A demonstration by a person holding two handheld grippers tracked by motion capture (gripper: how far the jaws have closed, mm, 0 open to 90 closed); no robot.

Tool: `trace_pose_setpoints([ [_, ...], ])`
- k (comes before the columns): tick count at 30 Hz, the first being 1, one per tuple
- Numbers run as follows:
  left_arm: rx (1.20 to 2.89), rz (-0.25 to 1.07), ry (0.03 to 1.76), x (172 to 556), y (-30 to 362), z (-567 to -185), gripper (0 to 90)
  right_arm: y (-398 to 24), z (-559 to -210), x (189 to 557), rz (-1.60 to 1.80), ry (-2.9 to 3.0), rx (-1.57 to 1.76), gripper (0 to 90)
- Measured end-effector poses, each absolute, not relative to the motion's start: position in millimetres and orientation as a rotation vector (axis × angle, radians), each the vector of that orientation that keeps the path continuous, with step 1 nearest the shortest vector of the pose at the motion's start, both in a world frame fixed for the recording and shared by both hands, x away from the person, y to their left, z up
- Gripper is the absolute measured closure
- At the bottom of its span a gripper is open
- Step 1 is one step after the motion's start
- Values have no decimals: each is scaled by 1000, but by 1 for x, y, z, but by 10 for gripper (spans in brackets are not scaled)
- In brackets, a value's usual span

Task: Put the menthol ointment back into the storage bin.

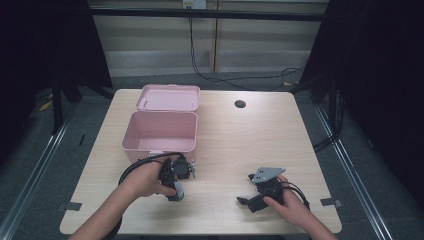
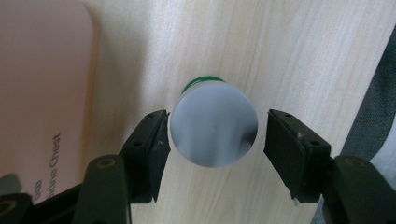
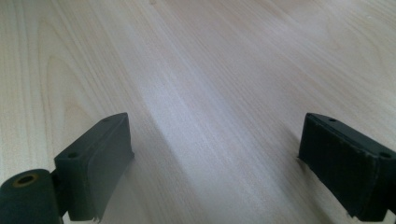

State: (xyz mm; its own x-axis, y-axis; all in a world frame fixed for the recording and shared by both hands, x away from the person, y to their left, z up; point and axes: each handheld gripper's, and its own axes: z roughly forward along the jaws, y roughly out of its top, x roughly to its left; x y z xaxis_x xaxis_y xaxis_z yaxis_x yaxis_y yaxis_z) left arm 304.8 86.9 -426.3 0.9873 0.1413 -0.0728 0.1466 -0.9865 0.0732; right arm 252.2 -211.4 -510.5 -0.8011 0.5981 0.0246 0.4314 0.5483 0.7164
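Observation:
A small bottle with a white cap and a green body stands upright on the wooden table, seen from above in the left gripper view. My left gripper points down over it, open, with one jaw on each side; the left jaw is almost at the cap and the right jaw stands clearly off it. In the high view that left gripper is just in front of the pink box, with the bottle below it. My right gripper rests low near the front right, open wide, with only bare wood between its jaws.
The pink box is open, and its lid lies back behind it. Its front wall shows printed lettering close to the left gripper's left side. A round cable hole is at the table's back. The table's front edge lies near both hands.

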Motion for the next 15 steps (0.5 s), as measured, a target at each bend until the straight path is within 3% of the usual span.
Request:
trace_pose_setpoints([
  [15,3069,-117,269,309,81,-429,501,-211,-510,252,1094,2561,863,89],
])
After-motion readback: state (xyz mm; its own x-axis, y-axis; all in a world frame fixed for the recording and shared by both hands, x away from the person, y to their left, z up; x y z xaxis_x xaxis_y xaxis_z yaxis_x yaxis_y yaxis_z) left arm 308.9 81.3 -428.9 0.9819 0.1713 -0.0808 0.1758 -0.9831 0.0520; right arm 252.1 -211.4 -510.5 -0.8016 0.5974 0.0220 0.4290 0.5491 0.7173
